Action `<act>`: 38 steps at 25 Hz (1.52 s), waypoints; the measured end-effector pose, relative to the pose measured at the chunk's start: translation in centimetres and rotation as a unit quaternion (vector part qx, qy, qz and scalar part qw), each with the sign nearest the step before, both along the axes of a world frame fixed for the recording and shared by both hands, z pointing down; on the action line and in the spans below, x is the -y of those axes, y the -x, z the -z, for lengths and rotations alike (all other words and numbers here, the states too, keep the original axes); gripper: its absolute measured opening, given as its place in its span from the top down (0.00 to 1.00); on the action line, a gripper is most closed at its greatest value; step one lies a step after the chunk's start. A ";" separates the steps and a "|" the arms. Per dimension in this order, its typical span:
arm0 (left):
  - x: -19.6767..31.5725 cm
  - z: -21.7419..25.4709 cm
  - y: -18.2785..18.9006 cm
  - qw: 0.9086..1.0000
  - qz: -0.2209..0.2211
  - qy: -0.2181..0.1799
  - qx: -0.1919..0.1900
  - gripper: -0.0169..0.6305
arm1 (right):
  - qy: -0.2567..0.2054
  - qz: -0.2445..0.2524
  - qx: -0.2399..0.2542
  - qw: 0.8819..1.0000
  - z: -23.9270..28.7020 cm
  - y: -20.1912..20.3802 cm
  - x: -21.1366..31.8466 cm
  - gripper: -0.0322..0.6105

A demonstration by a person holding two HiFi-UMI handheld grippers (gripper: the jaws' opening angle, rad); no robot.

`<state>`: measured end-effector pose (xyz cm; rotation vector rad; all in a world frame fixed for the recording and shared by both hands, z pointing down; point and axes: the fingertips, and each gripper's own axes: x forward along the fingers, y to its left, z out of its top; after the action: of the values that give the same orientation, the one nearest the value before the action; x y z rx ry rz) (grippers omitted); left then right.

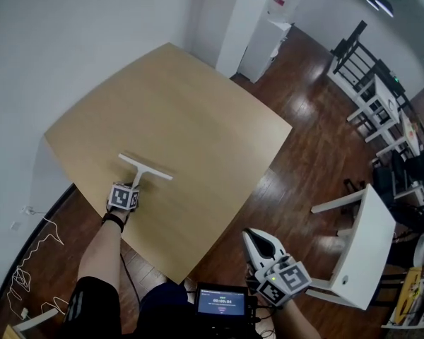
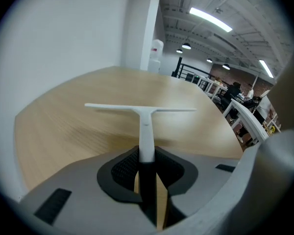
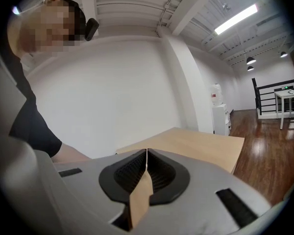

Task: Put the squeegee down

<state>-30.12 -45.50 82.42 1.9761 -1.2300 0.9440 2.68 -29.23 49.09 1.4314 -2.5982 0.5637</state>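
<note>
A white T-shaped squeegee (image 1: 147, 168) is low over the light wooden table (image 1: 198, 111), near its front edge. Its blade lies crosswise, and I cannot tell whether it touches the wood. My left gripper (image 1: 132, 189) is shut on the handle. In the left gripper view the handle (image 2: 146, 141) runs straight out from between the closed jaws of the left gripper (image 2: 147, 156) to the blade (image 2: 112, 106). My right gripper (image 1: 255, 236) is off the table, over the wooden floor at the lower right. In the right gripper view the right gripper (image 3: 146, 155) is shut with nothing in it.
A white wall runs along the table's left side. A white pillar and a water dispenser (image 1: 283, 2) stand beyond the far corner. White chairs and a small white table (image 1: 367, 239) are at the right. A small screen (image 1: 221, 304) sits below, and cables (image 1: 28, 267) lie on the floor.
</note>
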 end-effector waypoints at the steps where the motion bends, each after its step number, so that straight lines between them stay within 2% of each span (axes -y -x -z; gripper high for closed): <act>1: 0.2 -0.7 -0.1 1.000 0.000 0.009 0.002 0.83 | 0.002 -0.002 0.000 1.000 -0.1 -0.1 0.1 0.91; 6: 0.4 -2.9 -0.4 0.999 -0.005 0.037 0.020 0.83 | 0.011 -0.012 0.000 1.000 -0.8 -0.7 0.4 0.91; 12: 0.4 -3.2 -0.5 0.999 -0.013 0.035 0.017 0.83 | 0.015 -0.014 0.004 1.000 -1.4 -0.8 0.5 0.91; 20: -0.9 -2.2 -0.8 1.000 -0.018 0.017 0.003 0.66 | 0.008 0.002 0.006 1.000 -1.1 0.2 0.2 0.91; 24: -0.8 0.7 -0.6 1.000 -0.015 -0.015 -0.009 0.66 | -0.003 0.007 0.007 1.000 -0.2 0.2 0.1 0.91; 27: -0.7 4.1 -2.0 0.997 -0.040 -0.055 -0.031 0.66 | -0.015 0.010 0.010 1.000 0.6 0.0 -0.3 0.91; 30: -1.5 7.5 -3.3 0.993 -0.058 -0.096 -0.035 0.66 | -0.028 0.016 0.014 0.999 1.5 -0.3 -1.1 0.91; 38: -8.3 18.7 -5.4 0.979 -0.057 -0.184 -0.061 0.66 | -0.062 0.042 0.027 0.997 4.2 -2.2 -6.4 0.91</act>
<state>-24.74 -37.18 63.71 2.3767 -1.3050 0.6699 4.86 -22.88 44.93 1.3514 -2.7654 0.4431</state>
